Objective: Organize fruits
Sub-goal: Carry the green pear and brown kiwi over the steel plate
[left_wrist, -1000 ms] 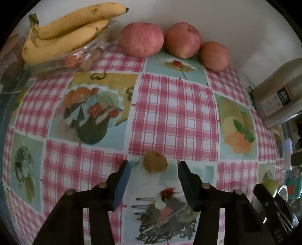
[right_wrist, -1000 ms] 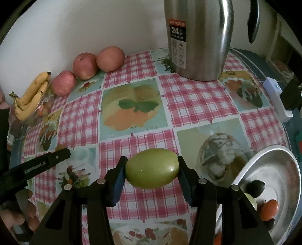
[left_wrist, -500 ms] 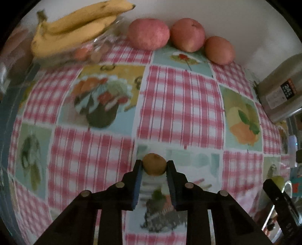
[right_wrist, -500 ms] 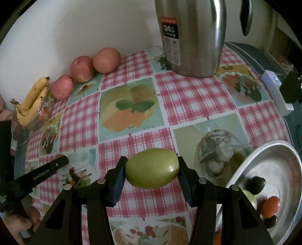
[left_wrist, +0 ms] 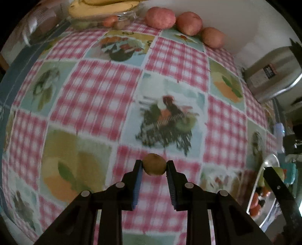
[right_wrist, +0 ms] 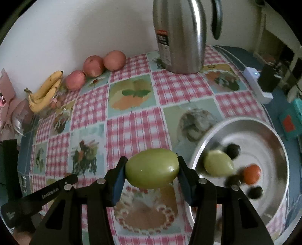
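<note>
Your left gripper [left_wrist: 155,166] points steeply down at the checked tablecloth [left_wrist: 98,98]. Its jaws are clamped on a small brown fruit [left_wrist: 155,164], pads pressing both sides at the very tips; the fruit hangs clear of the cloth. Ahead of these fingertips, at the far edge by the wall, sit three red apples [left_wrist: 188,22], with the bananas [left_wrist: 105,4] to their left in a glass dish. To the right of the tool, the steel flask [left_wrist: 273,73] stands farther off.

Your right gripper [right_wrist: 152,168] is likewise tilted steeply downward. Its jaws hold a large green oval fruit [right_wrist: 152,168] crosswise between the pads, well above the cloth. Just right of this tool lies the metal bowl [right_wrist: 268,130], holding a second green fruit [right_wrist: 218,163], an orange-red fruit [right_wrist: 252,174] and several dark ones. The left gripper's finger [right_wrist: 47,194] shows low to the left of the tool. Both views are motion-blurred.
</note>
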